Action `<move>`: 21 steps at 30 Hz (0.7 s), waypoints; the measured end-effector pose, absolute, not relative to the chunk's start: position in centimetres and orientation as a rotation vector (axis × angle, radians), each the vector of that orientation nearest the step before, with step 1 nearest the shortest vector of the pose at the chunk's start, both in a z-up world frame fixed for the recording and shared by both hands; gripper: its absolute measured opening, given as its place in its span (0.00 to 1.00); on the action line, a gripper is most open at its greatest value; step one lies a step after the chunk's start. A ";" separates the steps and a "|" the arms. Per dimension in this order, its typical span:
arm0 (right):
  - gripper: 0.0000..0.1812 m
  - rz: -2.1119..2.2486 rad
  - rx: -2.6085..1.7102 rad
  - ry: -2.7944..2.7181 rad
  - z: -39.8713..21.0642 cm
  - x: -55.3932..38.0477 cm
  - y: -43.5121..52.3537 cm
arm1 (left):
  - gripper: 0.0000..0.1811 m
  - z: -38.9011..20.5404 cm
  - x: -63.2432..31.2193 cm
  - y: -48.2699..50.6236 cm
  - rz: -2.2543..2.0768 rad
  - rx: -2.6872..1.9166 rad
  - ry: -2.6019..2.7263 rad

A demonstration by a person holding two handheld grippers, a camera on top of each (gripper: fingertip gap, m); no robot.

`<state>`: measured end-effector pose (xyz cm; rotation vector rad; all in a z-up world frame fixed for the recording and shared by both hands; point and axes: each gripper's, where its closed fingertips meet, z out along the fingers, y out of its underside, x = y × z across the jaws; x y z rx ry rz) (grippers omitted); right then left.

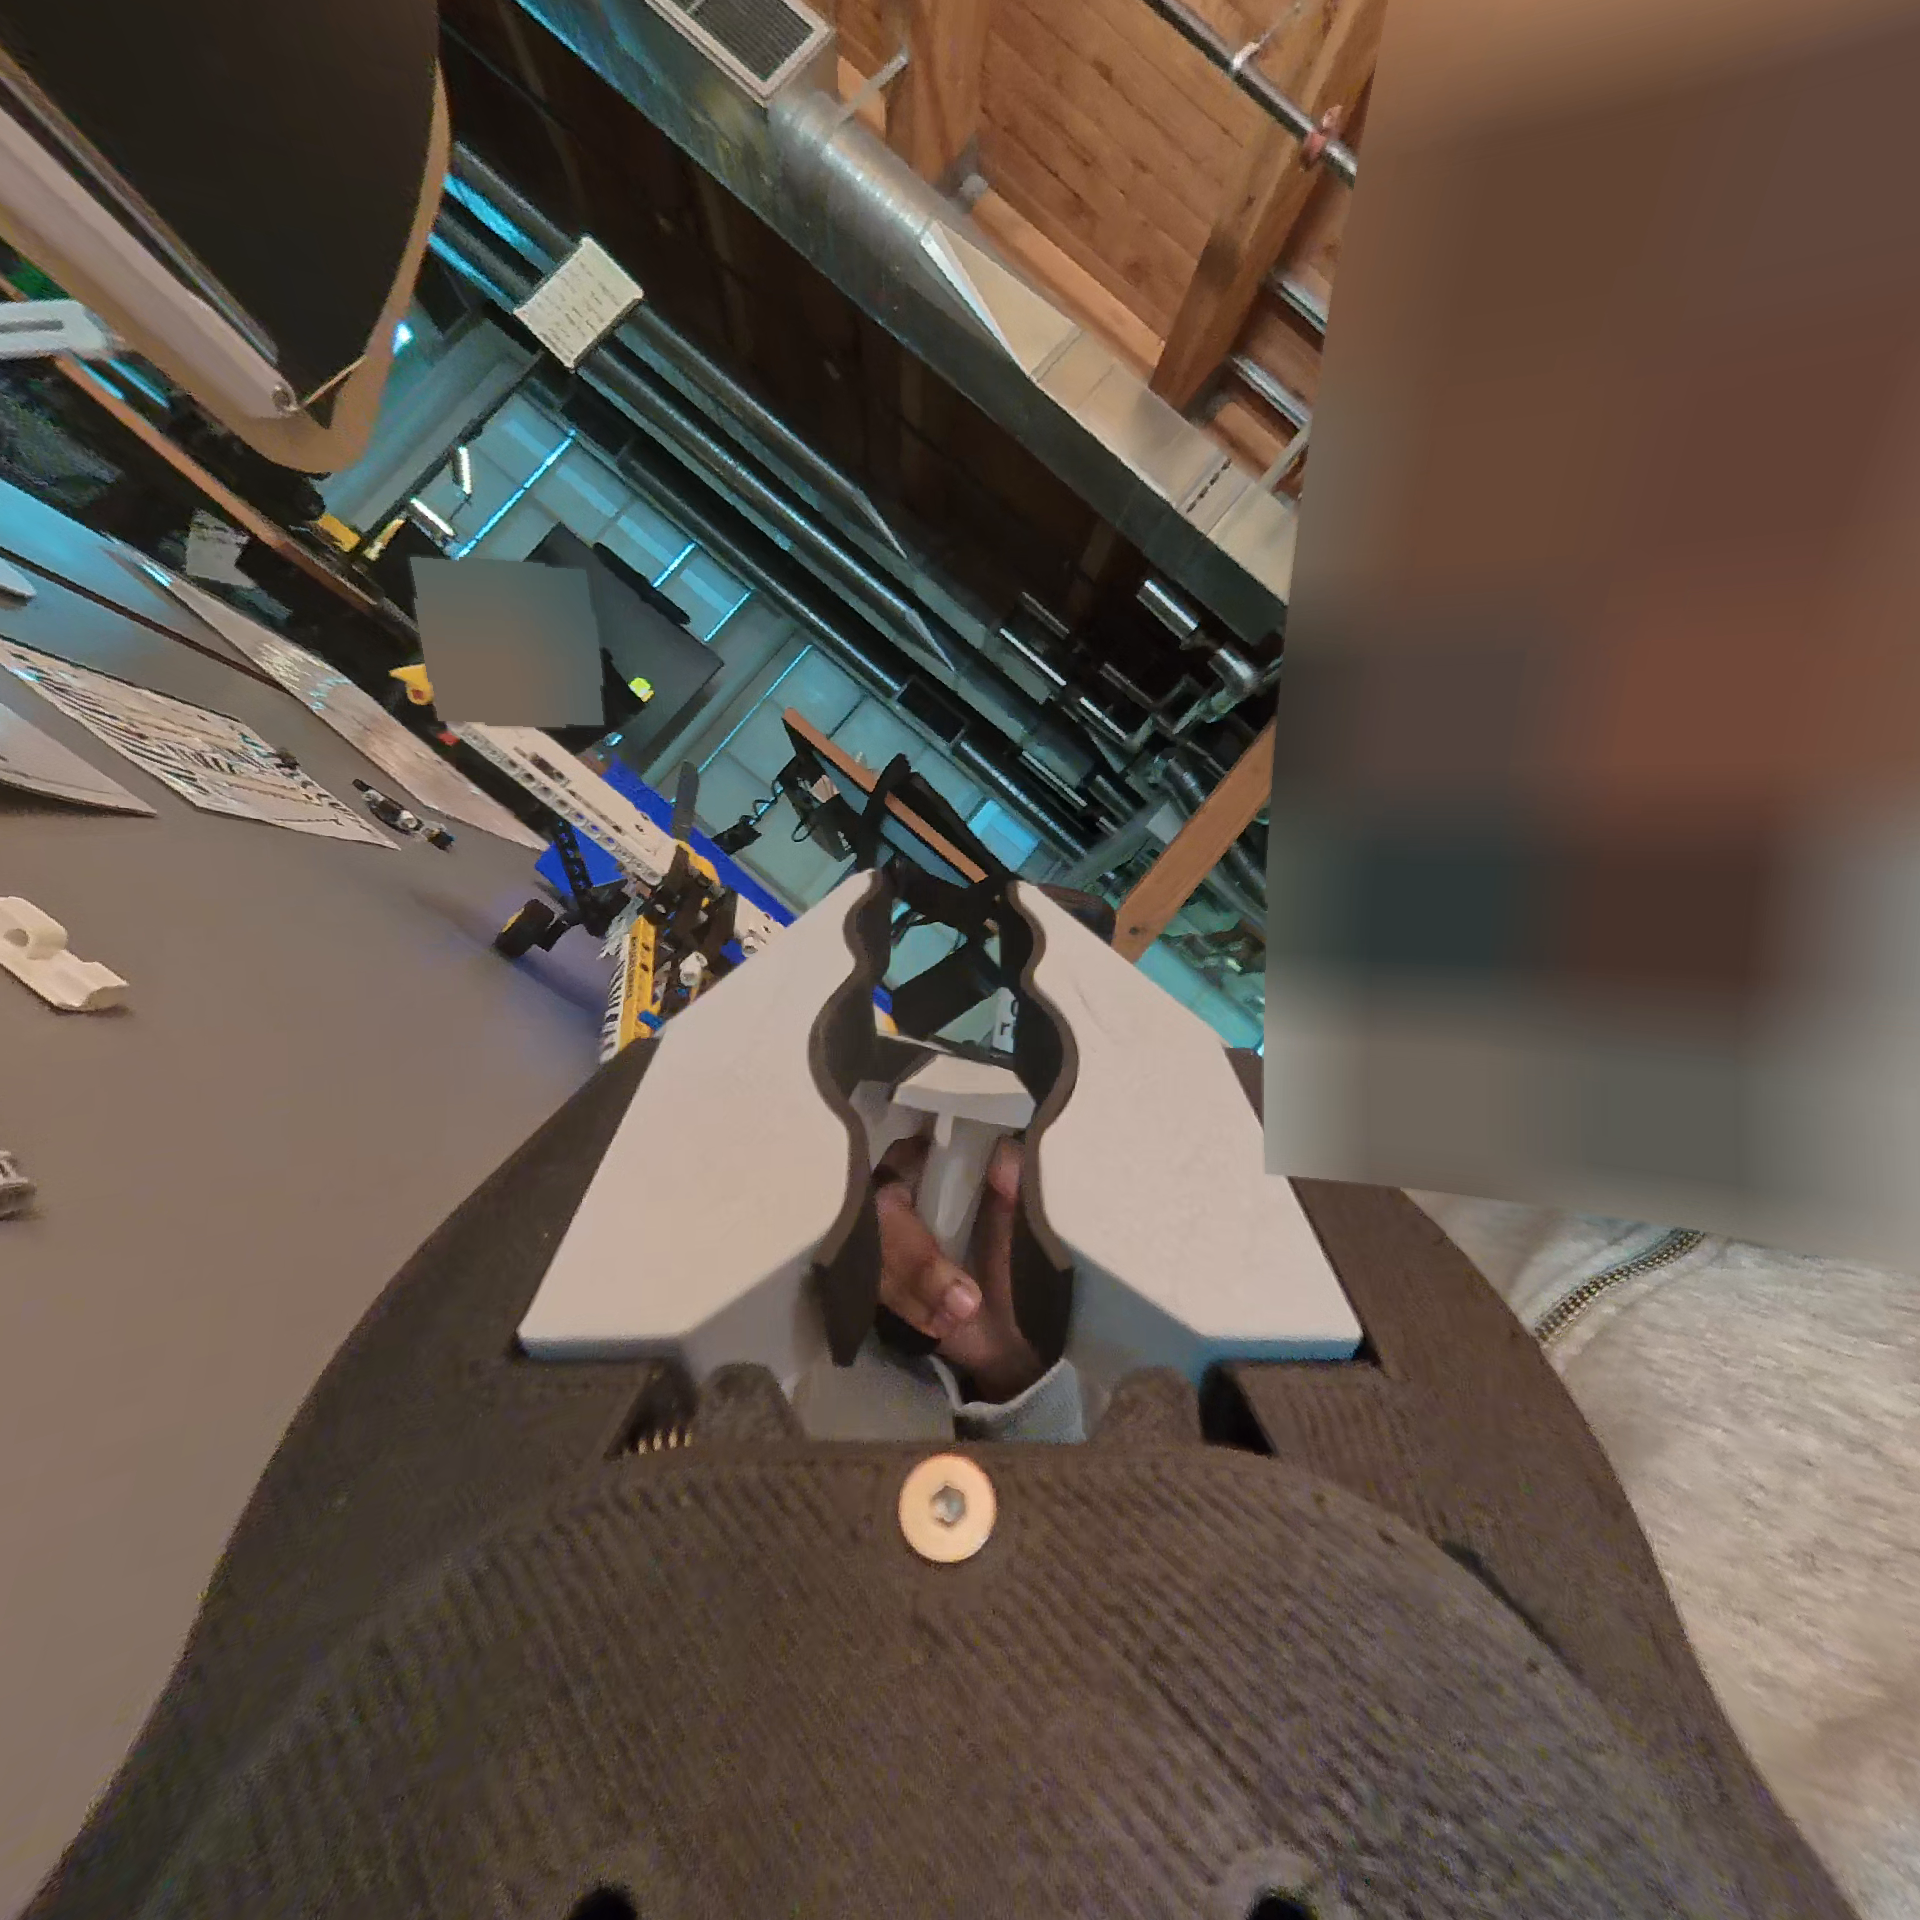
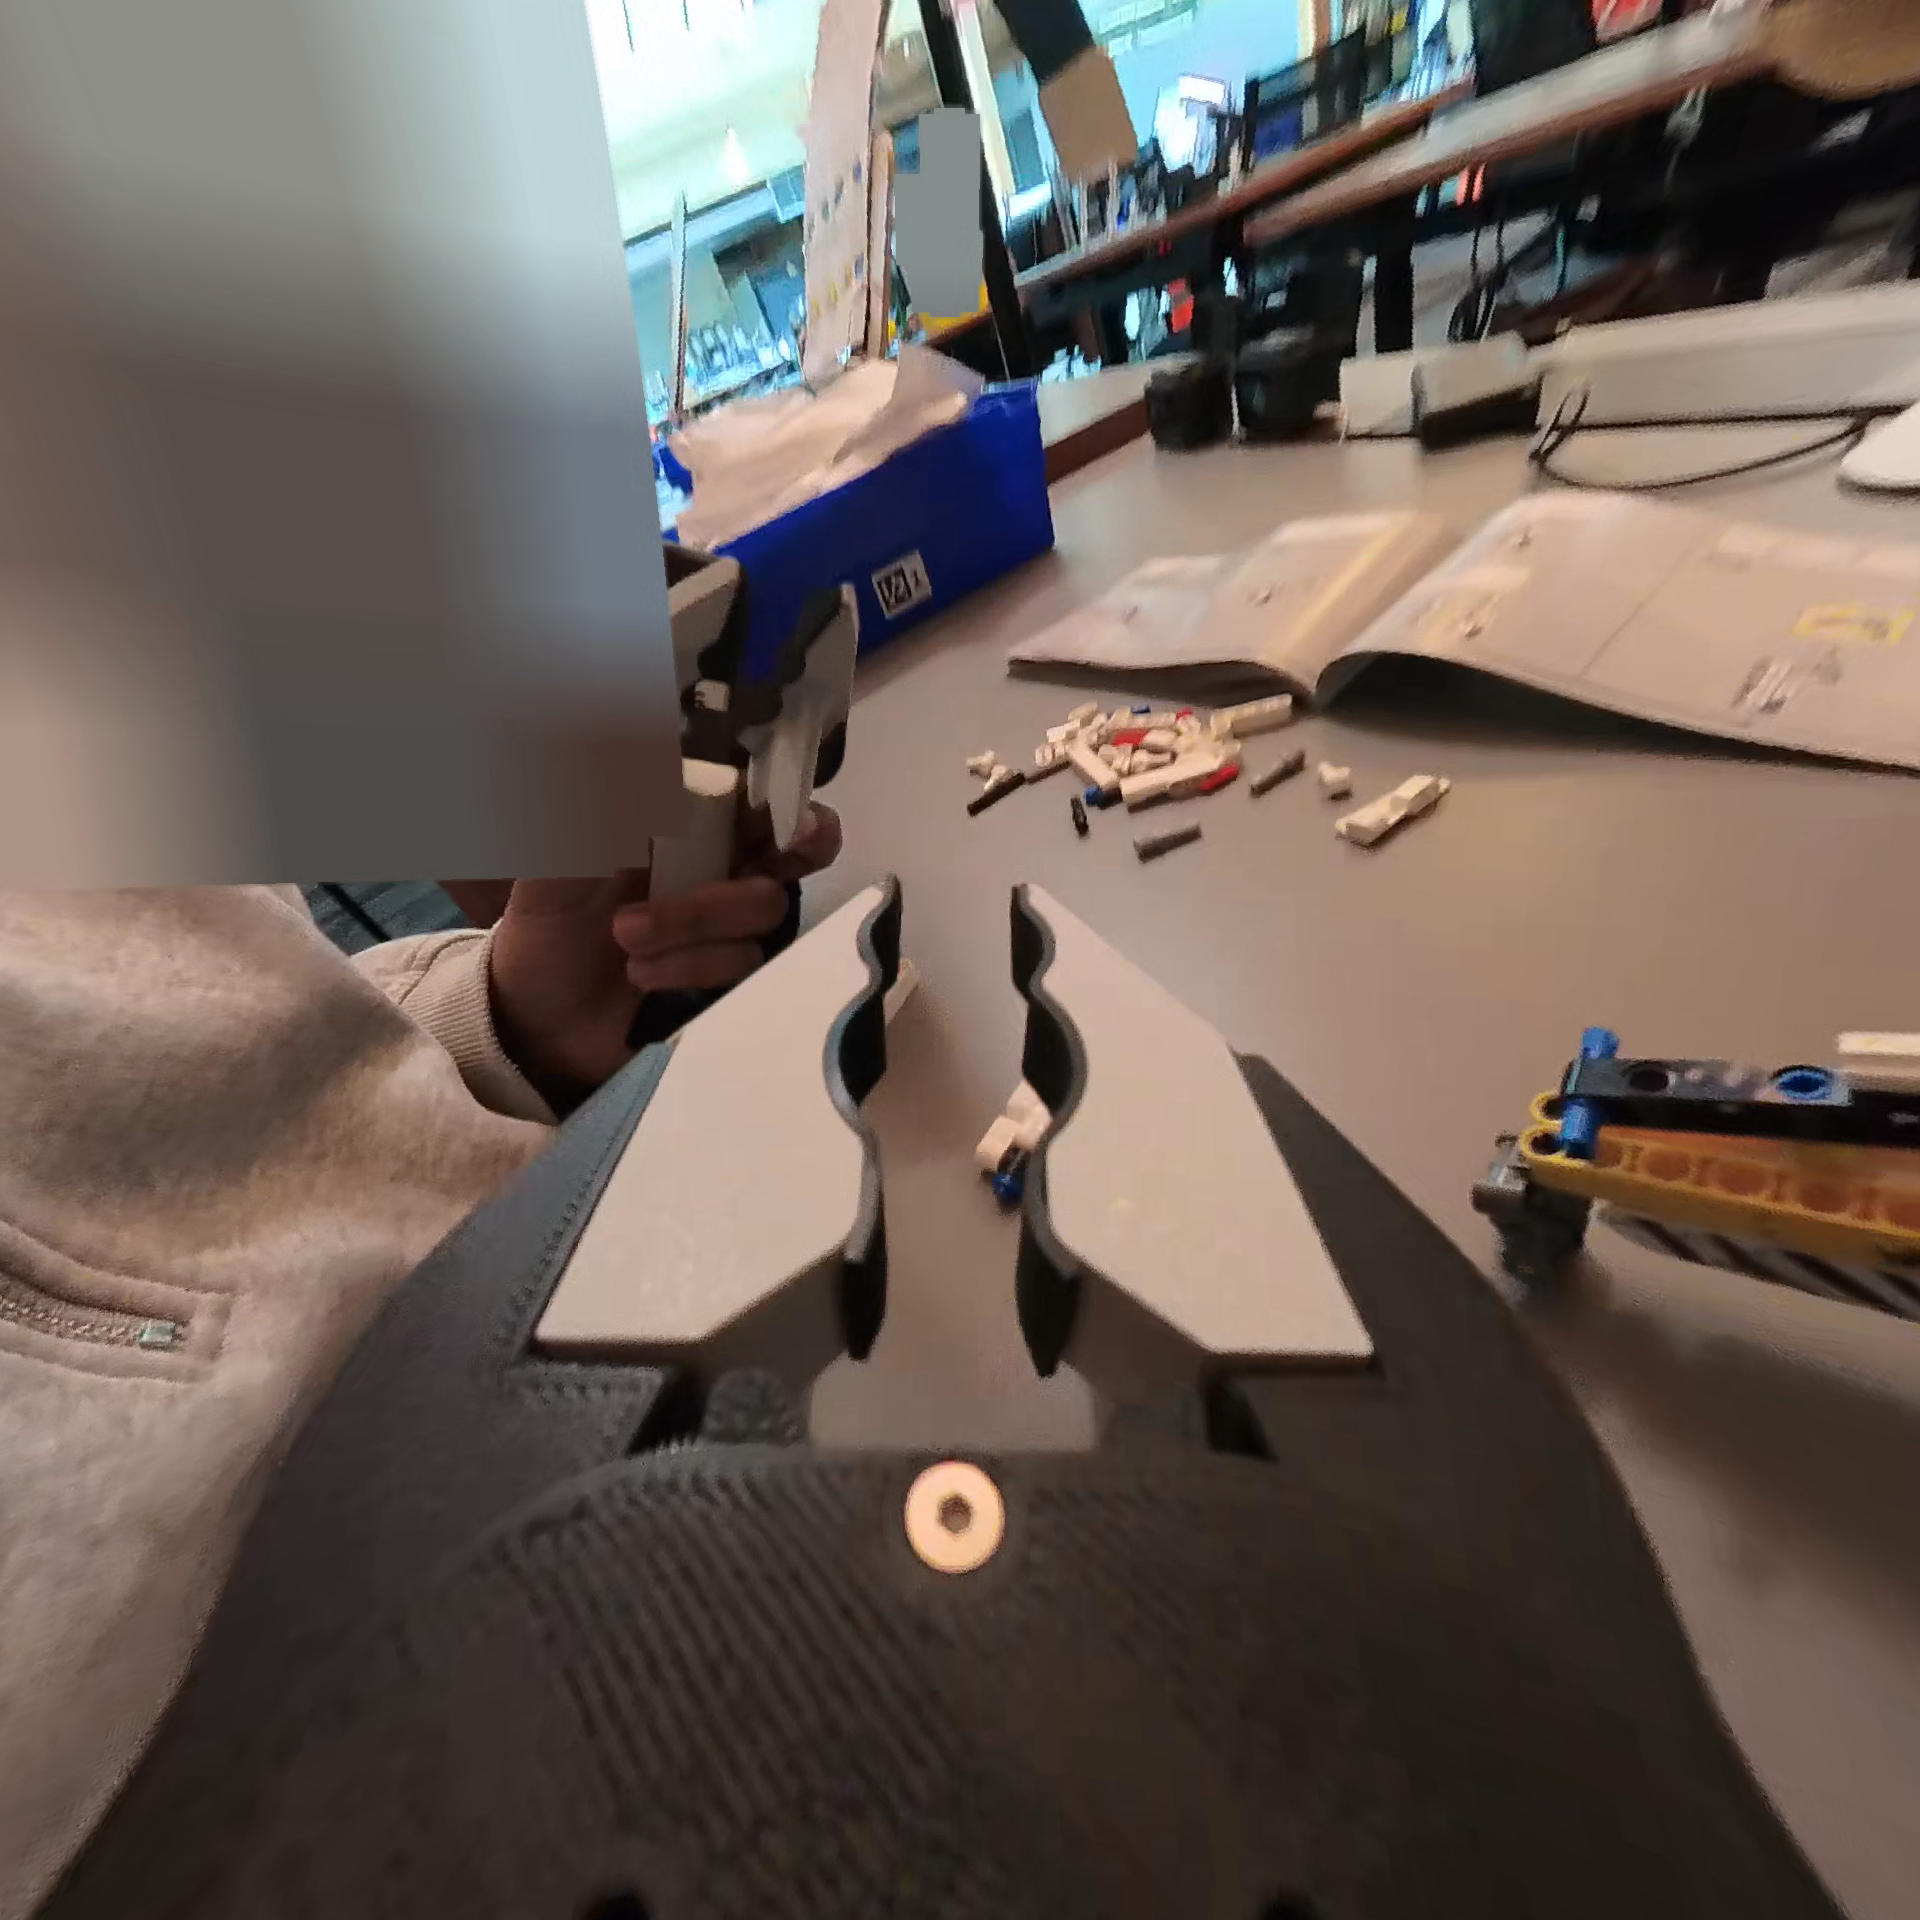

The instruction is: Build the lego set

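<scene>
The partly built yellow and black lego model (image 2: pixel 1714 1153) stands on the grey table at the right; it also shows in the left wrist view (image 1: pixel 665 935). My right gripper (image 2: pixel 956 888) is open, low over the table. A small white and blue piece (image 2: pixel 1013 1143) lies on the table in the gap, close to the right finger; whether it touches is unclear. A pile of loose pieces (image 2: pixel 1143 748) lies farther ahead. My left gripper (image 1: pixel 940 904) is open and empty, tilted up off the table. It also shows in the right wrist view (image 2: pixel 769 717), held by a hand.
An open instruction booklet (image 2: pixel 1507 623) lies at the back right, a blue bin (image 2: pixel 914 520) with plastic bags behind the pile. Sheets (image 1: pixel 208 748) and a white piece (image 1: pixel 52 956) lie on the table to the left. A person in a light sweater sits close by. Left tips to right tips: about 9 cm. It is some 15 cm from my right tips to the white piece (image 1: pixel 52 956).
</scene>
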<state>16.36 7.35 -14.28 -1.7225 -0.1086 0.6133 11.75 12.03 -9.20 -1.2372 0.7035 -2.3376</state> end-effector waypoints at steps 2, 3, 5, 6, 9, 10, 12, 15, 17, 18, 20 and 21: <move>0.12 0.595 -1.675 -0.113 -13.8 16.6 7.2 | 0.09 -9.0 11.7 12.3 -2.286 -1.251 0.729; 0.12 0.591 -1.660 -0.112 -13.6 16.7 7.1 | 0.09 -8.7 11.5 12.9 -2.253 -1.259 0.724; 0.12 0.598 -1.648 -0.118 -13.5 16.7 7.0 | 0.08 -8.1 10.9 14.9 -2.161 -1.283 0.710; 0.12 0.604 -1.642 -0.119 -13.4 16.6 7.0 | 0.08 -8.0 10.5 16.3 -2.088 -1.311 0.712; 0.12 0.621 -1.635 -0.109 -13.3 16.7 7.1 | 0.04 -8.9 9.3 20.5 -1.794 -1.416 0.768; 0.12 0.630 -1.635 -0.105 -13.3 16.7 7.1 | 0.04 -9.5 8.9 21.9 -1.687 -1.459 0.784; 0.13 0.649 -1.631 -0.094 -13.3 16.8 7.2 | 0.04 -11.4 8.7 23.5 -1.516 -1.569 0.880; 0.13 0.678 -1.622 -0.083 -13.2 16.8 7.3 | 0.05 -15.5 9.2 24.9 -1.279 -1.766 1.063; 0.13 0.691 -1.619 -0.083 -13.2 16.7 7.4 | 0.05 -17.9 9.5 25.7 -1.166 -1.869 1.144; 0.13 0.693 -1.618 -0.083 -13.2 16.7 7.5 | 0.05 -18.5 9.8 25.9 -1.163 -1.891 1.163; 0.13 0.695 -1.620 -0.087 -13.2 16.6 7.6 | 0.06 -18.8 10.9 25.6 -1.230 -1.891 1.195; 0.13 0.695 -1.621 -0.091 -13.2 16.5 7.7 | 0.06 -19.2 11.3 25.3 -1.246 -1.903 1.235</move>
